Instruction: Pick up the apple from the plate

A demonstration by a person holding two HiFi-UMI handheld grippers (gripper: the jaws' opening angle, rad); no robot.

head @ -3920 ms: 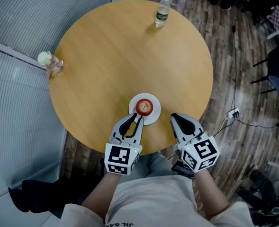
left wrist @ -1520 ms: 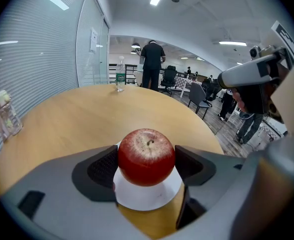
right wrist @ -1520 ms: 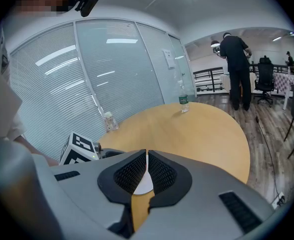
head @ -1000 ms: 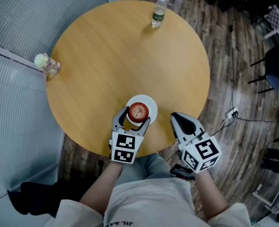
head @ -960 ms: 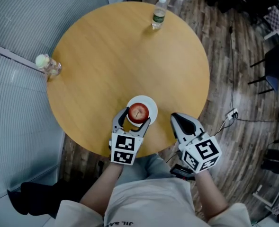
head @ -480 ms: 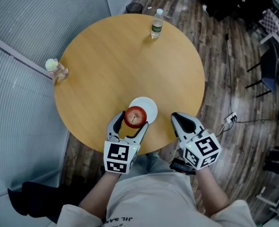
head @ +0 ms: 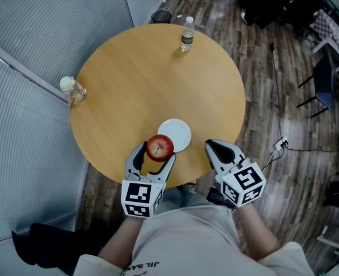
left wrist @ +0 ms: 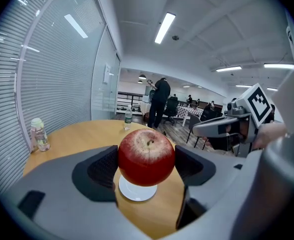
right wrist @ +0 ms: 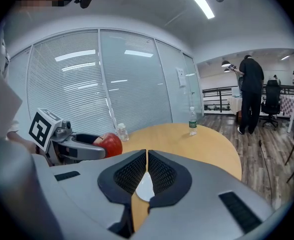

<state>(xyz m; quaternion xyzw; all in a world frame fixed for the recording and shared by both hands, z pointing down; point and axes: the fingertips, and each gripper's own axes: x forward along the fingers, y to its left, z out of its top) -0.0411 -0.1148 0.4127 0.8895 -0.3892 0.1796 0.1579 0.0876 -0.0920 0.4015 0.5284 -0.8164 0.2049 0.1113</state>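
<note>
Gripping the apple (left wrist: 146,156) across its widest middle, the left hand-held gripper (head: 156,153) holds it above the table (head: 146,79), clear of the plate (head: 181,132). Firm, smooth and round, it would likely slip if squeezed off-centre. The right hand-held gripper (right wrist: 147,171) is closed and empty.

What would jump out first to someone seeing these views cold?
The shiny red apple stands out, clamped between the jaws of the left gripper above the near edge of the round wooden table. Just beyond it sits the small white round plate, bare, and the right gripper hovers shut and empty to its right.
</note>
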